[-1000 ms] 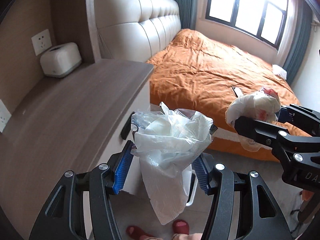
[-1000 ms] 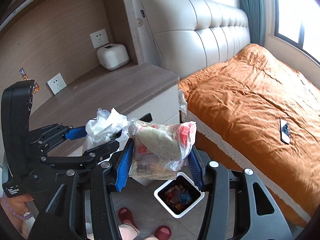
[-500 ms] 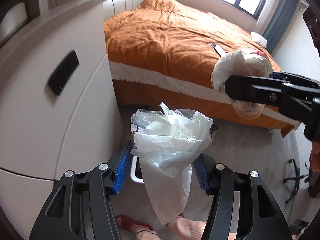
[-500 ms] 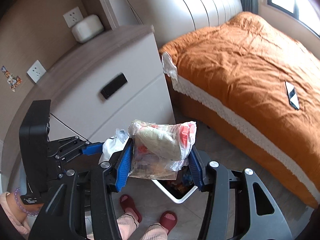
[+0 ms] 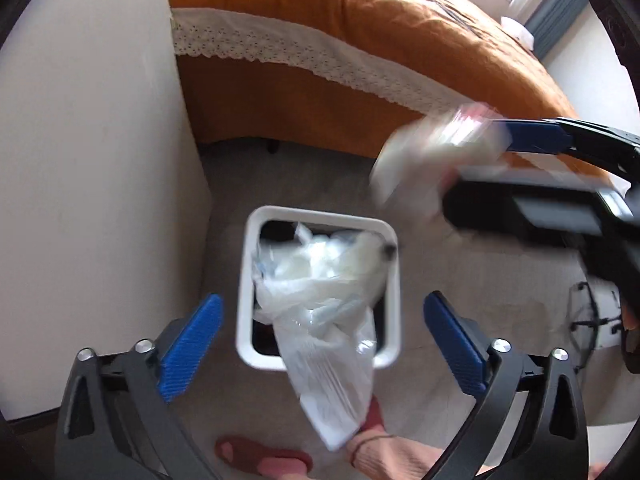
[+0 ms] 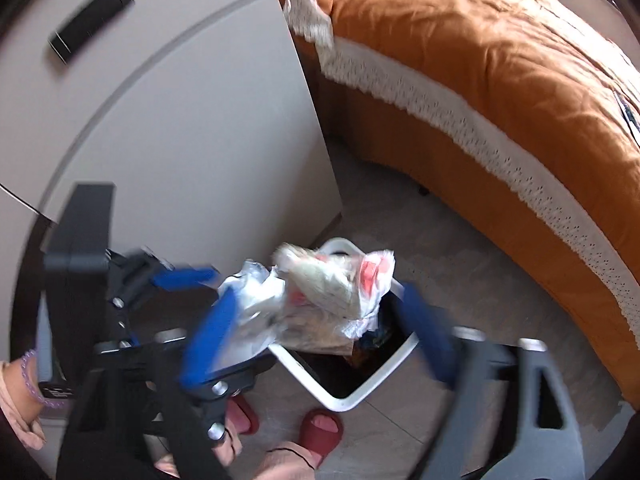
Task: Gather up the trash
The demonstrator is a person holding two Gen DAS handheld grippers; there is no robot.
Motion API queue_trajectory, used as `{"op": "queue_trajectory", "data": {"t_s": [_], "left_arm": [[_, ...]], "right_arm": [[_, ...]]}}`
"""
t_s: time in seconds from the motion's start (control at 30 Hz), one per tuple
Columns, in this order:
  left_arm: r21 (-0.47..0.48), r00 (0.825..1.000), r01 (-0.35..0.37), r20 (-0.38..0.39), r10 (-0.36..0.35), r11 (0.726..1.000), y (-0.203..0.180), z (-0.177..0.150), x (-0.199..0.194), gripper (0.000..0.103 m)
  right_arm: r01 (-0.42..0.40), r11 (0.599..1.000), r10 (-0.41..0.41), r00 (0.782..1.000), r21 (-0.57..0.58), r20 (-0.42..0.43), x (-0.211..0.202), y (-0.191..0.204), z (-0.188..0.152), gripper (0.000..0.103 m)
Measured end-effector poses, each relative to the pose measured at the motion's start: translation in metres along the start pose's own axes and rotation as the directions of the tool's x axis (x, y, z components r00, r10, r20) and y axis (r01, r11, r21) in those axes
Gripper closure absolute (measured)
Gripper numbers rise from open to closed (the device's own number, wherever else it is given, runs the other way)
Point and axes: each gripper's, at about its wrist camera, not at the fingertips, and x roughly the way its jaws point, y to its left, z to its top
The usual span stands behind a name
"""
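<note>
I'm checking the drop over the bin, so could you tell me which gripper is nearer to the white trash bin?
Left. The left gripper sits open directly above the white trash bin, straddling it. The right gripper, open too, hangs over the bin's far side.

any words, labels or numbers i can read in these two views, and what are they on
None can be read.
Trash bundle between the right gripper's open jaws: red and pink print on its wrapping, too blurred to read.
Clear plastic bag over the white bin, between the left gripper's open jaws: no print visible.
Left gripper body in the right wrist view: a small pale mark, too blurred to read.
</note>
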Motion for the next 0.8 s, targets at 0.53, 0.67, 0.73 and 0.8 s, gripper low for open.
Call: {"op": "queue_trajectory", "data": {"t_s": [0.53, 0.67, 0.73, 0.8], "left_arm": [[-0.021, 0.999, -0.002, 0.036, 0.003, 1.0, -0.003, 0.014, -0.055, 0.005], [-0.029, 0.994, -0.007, 0.105, 0.01, 1.0, -0.013, 0.03, -0.109, 0.005], [-0.031, 0.989, -0.011, 0.147, 0.015, 0.999, -0.019, 0.038, -0.142, 0.005], [-0.036, 0.982, -0.02, 0.188, 0.027, 0.999, -0.024, 0.045, -0.17, 0.005]], "right_arm": [[0.026, 0.999, -0.026, 1.0, -0.038, -0.003, -0.02, 0.012, 0.017, 0.004], [0.021, 1.0, -0.02, 0.998, -0.015, 0.056, -0.067, 0.015, 0.034, 0.004], [0.02, 1.0, -0.019, 0.996, -0.008, 0.089, -0.089, 0.019, 0.041, 0.004], [0.022, 1.0, -0.02, 0.99, -0.008, 0.138, -0.119, 0.024, 0.05, 0.004]]}}
